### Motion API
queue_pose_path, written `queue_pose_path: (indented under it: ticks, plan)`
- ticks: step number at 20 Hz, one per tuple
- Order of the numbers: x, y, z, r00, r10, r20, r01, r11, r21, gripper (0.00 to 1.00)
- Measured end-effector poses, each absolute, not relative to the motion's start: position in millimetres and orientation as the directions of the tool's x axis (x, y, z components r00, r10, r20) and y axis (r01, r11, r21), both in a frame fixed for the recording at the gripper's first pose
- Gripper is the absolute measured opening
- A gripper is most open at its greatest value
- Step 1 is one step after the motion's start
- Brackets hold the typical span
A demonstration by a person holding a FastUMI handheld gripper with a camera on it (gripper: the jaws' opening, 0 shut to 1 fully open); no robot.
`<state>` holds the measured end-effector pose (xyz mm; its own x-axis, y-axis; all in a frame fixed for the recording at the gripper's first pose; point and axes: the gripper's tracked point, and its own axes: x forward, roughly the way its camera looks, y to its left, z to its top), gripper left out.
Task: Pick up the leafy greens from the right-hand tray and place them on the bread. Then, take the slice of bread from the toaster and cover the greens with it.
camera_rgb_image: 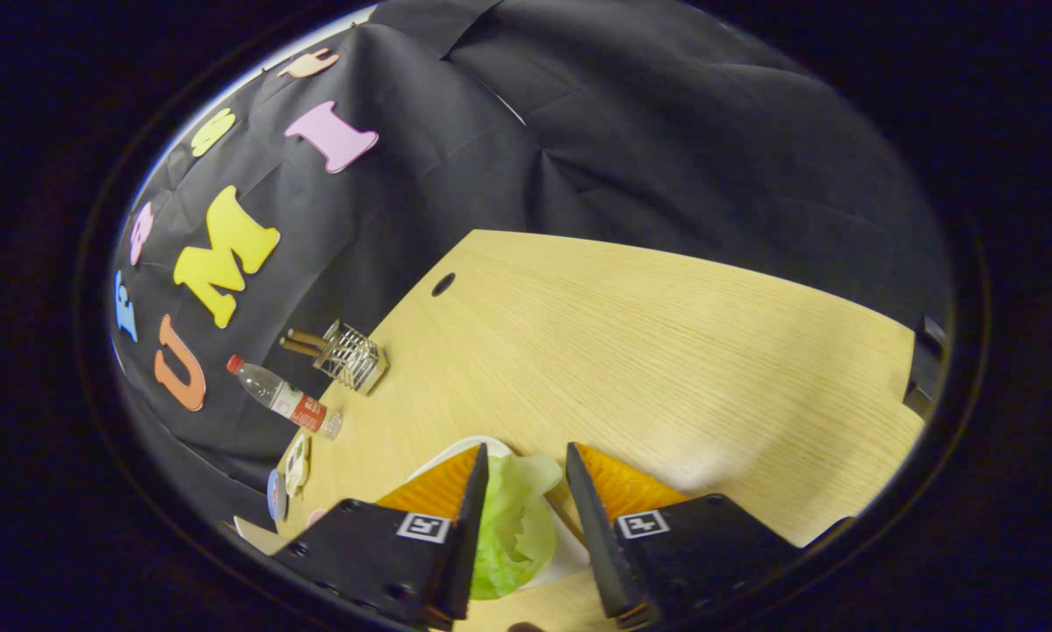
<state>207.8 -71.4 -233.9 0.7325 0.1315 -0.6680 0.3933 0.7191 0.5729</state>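
The tongs (526,491), spread apart, are straddling the leafy greens (513,518) lying on the white tray (456,452) on the worktop (666,351), suggesting pickup is beginning and all placing remains.

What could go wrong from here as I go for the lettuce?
1. The gripper is open around the leafy greens, but the leaf lies nearer one finger; closing may catch only its thin edge and let it slip.
2. The greens lie on a white tray, so fingertips coming down could push or tip the tray on the wooden table.
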Motion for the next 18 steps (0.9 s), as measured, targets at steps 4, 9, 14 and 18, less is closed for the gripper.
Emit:
queue_pose_path:
  ticks: [4,9,14,18]
  plan:
    - [207.2,-69.5,-231.3,0.743,0.15,-0.653,0.382,0.706,0.596,0.12]
    - [211.2,-66.2,-204.3,0.78,0.163,-0.604,0.323,0.722,0.612,0.0]
    - [207.9,-48.9,-159.7,0.83,0.195,-0.522,0.247,0.712,0.657,0.0]
    - [198.6,-24.3,-123.3,0.858,0.235,-0.457,0.178,0.699,0.693,0.0]
